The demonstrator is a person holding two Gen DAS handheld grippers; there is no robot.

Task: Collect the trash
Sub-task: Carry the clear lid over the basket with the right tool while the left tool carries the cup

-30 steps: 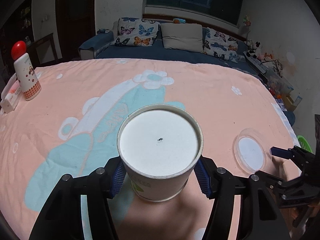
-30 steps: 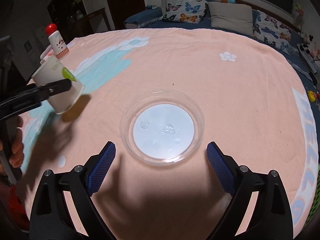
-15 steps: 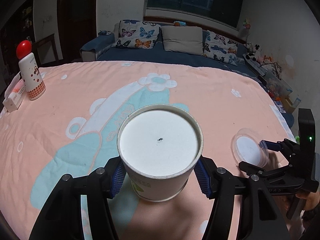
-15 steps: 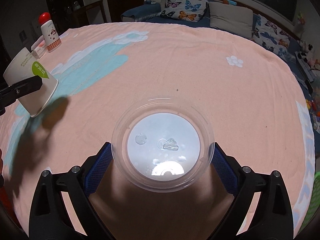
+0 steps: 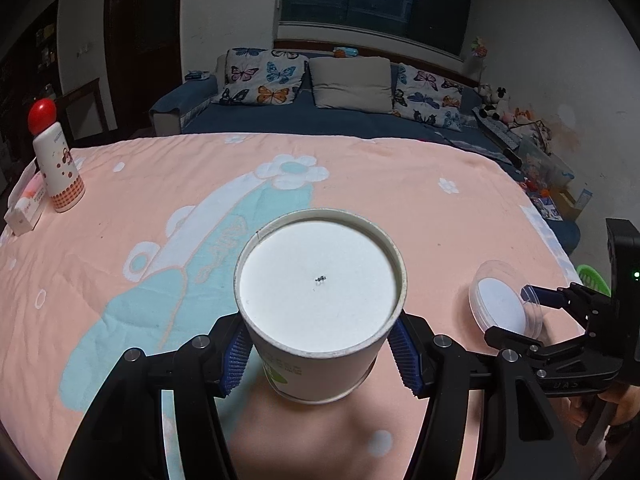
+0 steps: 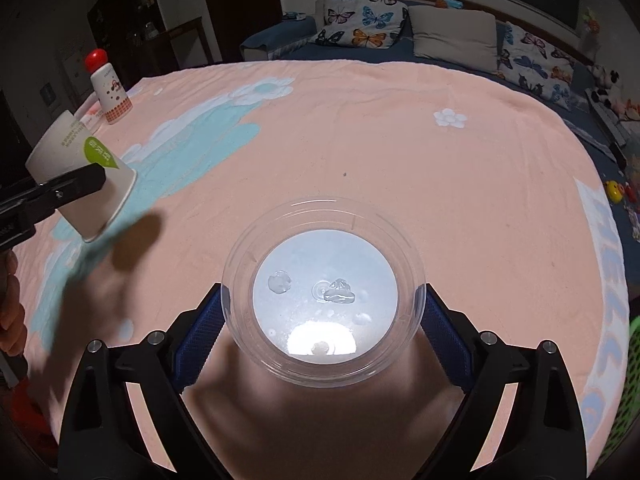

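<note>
Peach flowered quilt (image 5: 400, 208) spread over bed, sofa (image 5: 320, 116) at 12 o'clock. Seen only from left wrist: white underside of upturned paper cup (image 5: 320, 300), clenched between left tongs (image 5: 320, 350). Seen only from right wrist: droplets inside clear plastic lid (image 6: 324, 300), gripped between right tongs (image 6: 323, 338), lifted off quilt; cup at 9 o'clock.
</note>
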